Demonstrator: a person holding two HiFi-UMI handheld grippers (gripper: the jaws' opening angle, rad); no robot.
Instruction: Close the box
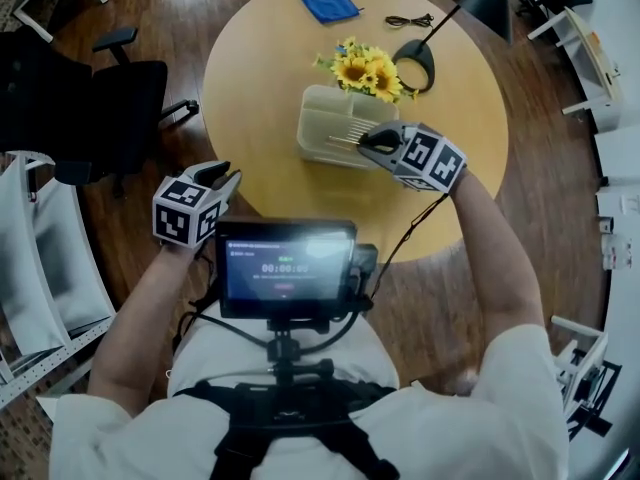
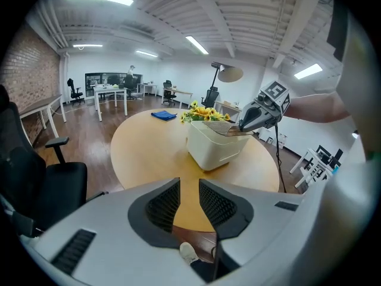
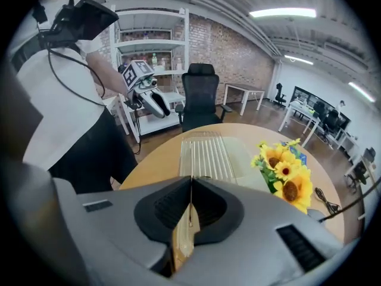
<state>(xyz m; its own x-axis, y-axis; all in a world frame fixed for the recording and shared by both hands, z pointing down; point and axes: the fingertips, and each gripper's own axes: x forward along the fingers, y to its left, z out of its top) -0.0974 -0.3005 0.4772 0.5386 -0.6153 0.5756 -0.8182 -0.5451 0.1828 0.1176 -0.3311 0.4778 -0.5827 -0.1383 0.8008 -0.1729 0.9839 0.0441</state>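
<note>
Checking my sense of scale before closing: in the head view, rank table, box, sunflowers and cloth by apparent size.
1. table
2. box
3. sunflowers, which stand nearer the camera, so they may look larger than they are
4. cloth

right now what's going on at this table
A person works two handheld grippers at a round wooden table. The right gripper is shut on the edge of a ribbed translucent plastic lid, holding it over a pale rectangular plastic box beside yellow sunflowers; the lid looks not yet seated. The left gripper hangs open and empty, off the table's edge.
</note>
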